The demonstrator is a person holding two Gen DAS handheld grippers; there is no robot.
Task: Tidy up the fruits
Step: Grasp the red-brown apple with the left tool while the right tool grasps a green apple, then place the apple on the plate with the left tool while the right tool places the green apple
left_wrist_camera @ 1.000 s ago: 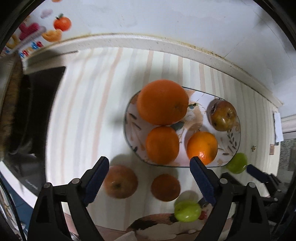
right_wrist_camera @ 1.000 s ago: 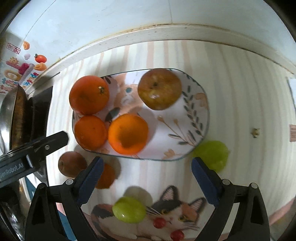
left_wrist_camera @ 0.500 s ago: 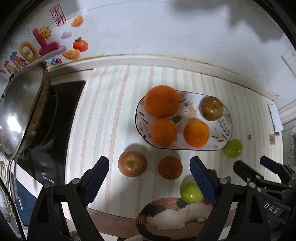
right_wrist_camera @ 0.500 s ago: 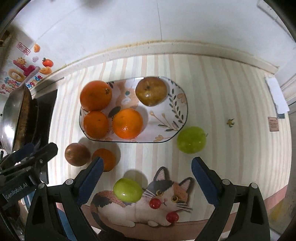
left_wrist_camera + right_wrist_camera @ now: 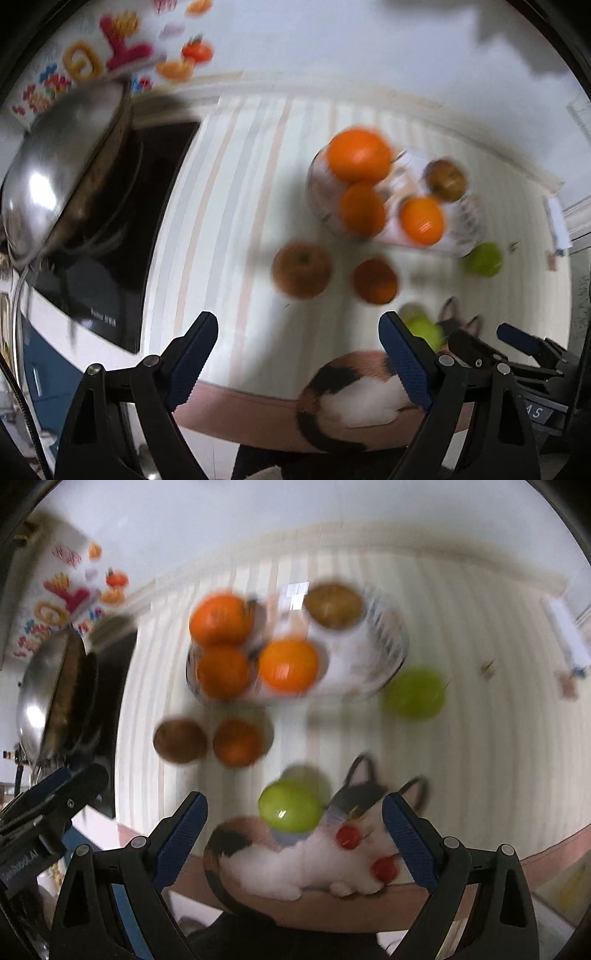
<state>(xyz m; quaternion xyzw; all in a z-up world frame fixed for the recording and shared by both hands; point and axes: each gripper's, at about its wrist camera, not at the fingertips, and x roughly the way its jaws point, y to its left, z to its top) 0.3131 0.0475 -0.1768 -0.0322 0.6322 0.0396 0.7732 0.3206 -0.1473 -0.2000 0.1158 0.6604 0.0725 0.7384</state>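
Both views are blurred by motion. A patterned oval plate [image 5: 465, 218] [image 5: 384, 646] on the striped mat holds three oranges [image 5: 358, 155] [image 5: 288, 670] and a brownish apple [image 5: 445, 179] [image 5: 334, 605]. In front of the plate lie a red apple [image 5: 301, 269] [image 5: 180, 740] and a small orange [image 5: 375, 280] [image 5: 238, 742]. One green apple [image 5: 484, 258] [image 5: 415, 692] rests right of the plate, another [image 5: 423, 326] [image 5: 290, 805] by the cat picture. My left gripper [image 5: 299, 354] hangs open above the mat's front, empty. My right gripper [image 5: 295, 834] is open and empty too, above the near green apple.
A steel wok [image 5: 62, 173] [image 5: 40, 701] sits on a black cooktop [image 5: 129, 221] at the left. A cat picture [image 5: 354, 398] [image 5: 306, 856] marks the mat's front edge. Stickers [image 5: 110, 55] cover the white wall behind. The right gripper's body shows at the left wrist view's lower right.
Both grippers have pulled back from the plate and risen a little, so the fruit looks smaller and farther. More of the wok, the cooktop and the counter's front edge has come into view. Jaws unchanged.
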